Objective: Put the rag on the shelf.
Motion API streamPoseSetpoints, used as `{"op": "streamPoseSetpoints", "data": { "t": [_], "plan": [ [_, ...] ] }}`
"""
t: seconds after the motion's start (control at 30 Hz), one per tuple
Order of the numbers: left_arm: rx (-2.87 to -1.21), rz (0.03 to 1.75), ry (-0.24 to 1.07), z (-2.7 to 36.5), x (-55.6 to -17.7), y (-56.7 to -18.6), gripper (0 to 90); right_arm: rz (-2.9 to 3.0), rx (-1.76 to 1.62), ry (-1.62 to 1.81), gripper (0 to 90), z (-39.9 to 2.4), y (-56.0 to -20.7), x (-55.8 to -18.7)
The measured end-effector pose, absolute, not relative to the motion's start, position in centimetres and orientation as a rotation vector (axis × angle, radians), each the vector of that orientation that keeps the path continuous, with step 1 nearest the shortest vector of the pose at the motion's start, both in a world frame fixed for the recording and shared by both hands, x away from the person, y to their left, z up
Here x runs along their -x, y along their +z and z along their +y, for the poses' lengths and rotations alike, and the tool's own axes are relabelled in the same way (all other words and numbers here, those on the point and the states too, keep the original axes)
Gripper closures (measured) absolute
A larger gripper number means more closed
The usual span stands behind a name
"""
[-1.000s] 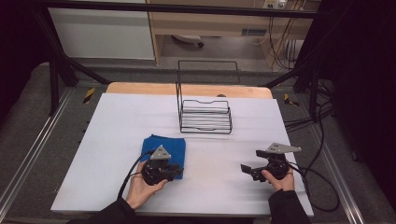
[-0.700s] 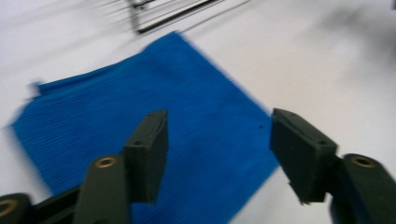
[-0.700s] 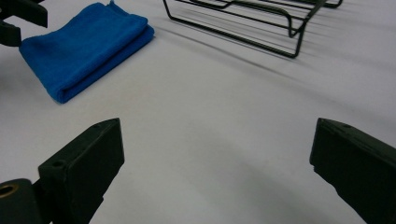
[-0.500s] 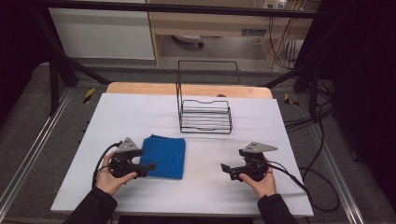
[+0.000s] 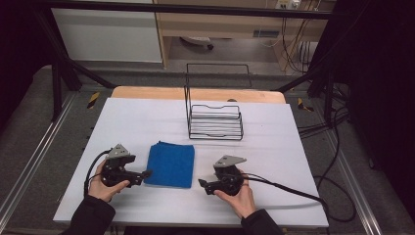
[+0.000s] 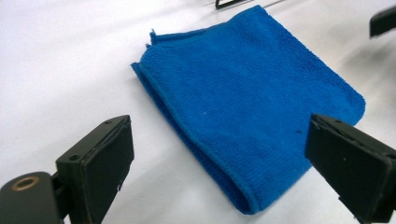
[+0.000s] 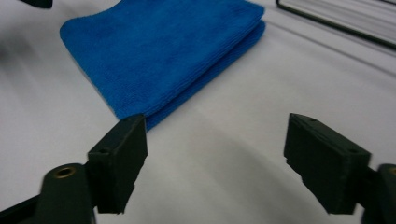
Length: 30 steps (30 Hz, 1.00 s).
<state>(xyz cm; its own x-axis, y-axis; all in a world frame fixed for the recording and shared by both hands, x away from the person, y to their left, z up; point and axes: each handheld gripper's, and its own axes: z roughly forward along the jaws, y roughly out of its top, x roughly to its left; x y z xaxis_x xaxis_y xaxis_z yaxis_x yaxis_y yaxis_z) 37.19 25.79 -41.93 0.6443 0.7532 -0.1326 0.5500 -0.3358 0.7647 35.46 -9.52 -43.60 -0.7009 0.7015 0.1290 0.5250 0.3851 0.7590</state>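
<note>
White tabletop (image 5: pixel 147 117), high view: folded blue cloth (image 5: pixel 170 164) lies flat in front of the wire rack (image 5: pixel 215 121), flanked by left gripper (image 5: pixel 143 173) and right gripper (image 5: pixel 202 184), both aimed inward, probably for an edge pick. Left gripper view: jaws just opened, spread, nothing between, cloth beyond the tips. Right gripper view: jaws just narrowing yet apart, empty; rack well clear, nothing blocks.
</note>
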Motion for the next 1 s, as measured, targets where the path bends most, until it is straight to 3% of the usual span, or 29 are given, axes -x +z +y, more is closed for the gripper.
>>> {"op": "streamPoseSetpoints", "data": {
  "t": [0.3, 0.47, 0.77, 0.83, 1.0],
  "plan": [
    [-2.027, 1.023, 0.316, 26.2, -37.3, -42.0, 8.3, 2.454, -1.124, 1.228, 45.8, -6.1, -44.7, -34.9],
    [-2.031, 1.028, 0.317, 26.2, -37.3, -42.0, 8.9, 2.44, -1.171, 1.247, 62.6, -5.0, -44.7, -34.9],
    [-2.034, 1.028, 0.319, 26.3, -37.3, -42.1, 10.1, 2.444, -1.241, 1.241, 76.8, -4.6, -45.6, -34.8],
    [-2.033, 1.027, 0.318, 26.3, -37.3, -42.1, 10.6, 2.456, -1.248, 1.249, 87.0, -4.7, -45.5, -34.7],
    [-2.032, 1.028, 0.315, 26.3, -37.3, -42.1, 10.8, 2.483, -1.24, 1.249, 89.9, -4.9, -45.0, -34.8]
  ]
}}
